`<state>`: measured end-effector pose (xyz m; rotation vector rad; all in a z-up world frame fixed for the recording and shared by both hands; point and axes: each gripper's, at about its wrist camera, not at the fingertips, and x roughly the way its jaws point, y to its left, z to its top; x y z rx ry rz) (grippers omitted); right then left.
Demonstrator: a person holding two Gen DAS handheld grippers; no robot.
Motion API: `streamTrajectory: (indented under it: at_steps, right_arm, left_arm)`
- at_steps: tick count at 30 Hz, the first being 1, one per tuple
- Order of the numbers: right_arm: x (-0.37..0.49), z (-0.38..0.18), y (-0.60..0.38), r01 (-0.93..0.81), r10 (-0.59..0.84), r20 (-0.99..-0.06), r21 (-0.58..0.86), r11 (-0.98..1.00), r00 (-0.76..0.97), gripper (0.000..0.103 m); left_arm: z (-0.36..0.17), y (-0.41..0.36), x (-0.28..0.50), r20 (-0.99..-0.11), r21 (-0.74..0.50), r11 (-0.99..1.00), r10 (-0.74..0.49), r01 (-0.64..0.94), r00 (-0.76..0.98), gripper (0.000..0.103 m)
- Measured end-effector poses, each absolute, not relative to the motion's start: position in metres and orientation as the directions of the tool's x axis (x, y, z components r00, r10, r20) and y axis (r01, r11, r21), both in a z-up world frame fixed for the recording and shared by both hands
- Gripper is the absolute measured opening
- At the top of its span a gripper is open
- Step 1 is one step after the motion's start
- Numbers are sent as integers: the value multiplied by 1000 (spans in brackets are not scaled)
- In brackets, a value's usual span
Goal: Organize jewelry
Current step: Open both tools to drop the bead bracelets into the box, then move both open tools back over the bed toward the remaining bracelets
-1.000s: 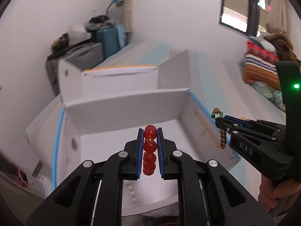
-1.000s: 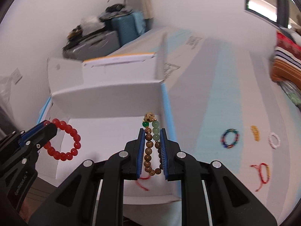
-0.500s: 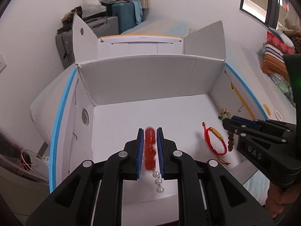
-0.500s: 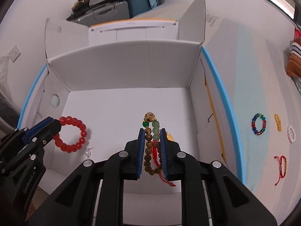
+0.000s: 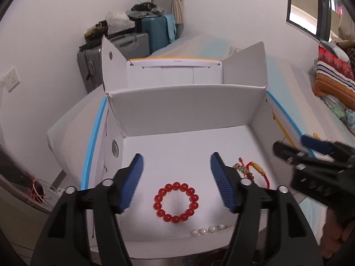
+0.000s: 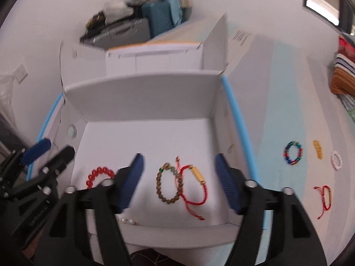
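Observation:
An open white cardboard box stands in front of me. My left gripper is open and empty above a red bead bracelet that lies on the box floor; the bracelet also shows in the right wrist view. My right gripper is open and empty above a brown wooden bead bracelet lying in the box beside a red cord bracelet with a gold tube. A pearl strand lies at the box's near edge.
On the pale blue table right of the box lie a multicoloured bead bracelet, a yellow piece, a white bead ring and a second red cord bracelet. Suitcases stand behind. Folded blankets lie far right.
Both grippers have opened. The red bead bracelet has dropped from the left one and the brown bead bracelet from the right one; both now lie on the box floor.

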<state>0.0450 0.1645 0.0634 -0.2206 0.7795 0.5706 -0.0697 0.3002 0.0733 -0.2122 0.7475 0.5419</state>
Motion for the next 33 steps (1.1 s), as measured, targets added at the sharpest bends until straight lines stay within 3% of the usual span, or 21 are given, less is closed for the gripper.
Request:
streamTrajectory:
  at_steps: [9,17,33]
  right_arm:
    - [37,102,110,-502,386,-624,-11,865,679,92]
    - [40,115,43,-421,330,-575,-27,907,749,95]
    - [76,105,-91,-252,198,-578,-14,968,791,95]
  left_arm:
    - [94,267,-69,-642,-5,861,386,-508,662,97]
    - [101,220,-50,-627,8,908,332,-420,705,97]
    - [96,110,34,-643,24,969,204,-247,739,97]
